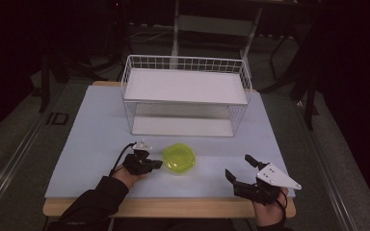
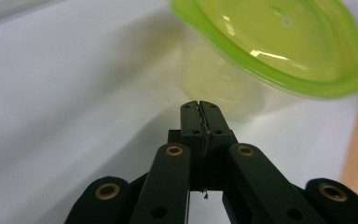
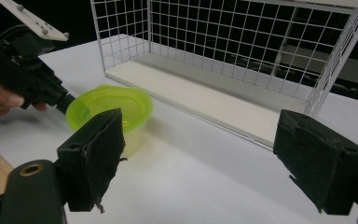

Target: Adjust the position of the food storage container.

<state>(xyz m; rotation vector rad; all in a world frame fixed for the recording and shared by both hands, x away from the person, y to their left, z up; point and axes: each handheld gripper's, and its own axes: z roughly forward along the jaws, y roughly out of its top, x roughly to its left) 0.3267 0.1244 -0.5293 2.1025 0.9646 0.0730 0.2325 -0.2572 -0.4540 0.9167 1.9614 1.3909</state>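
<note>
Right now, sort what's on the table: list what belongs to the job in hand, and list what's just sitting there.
In the job:
- green-lidded tub
- left hand-held gripper, jaws shut, tip beside the tub's rim
- right hand-held gripper, jaws open, apart from the tub

Just sitting there:
- wire rack, both shelves bare
- white mat
</note>
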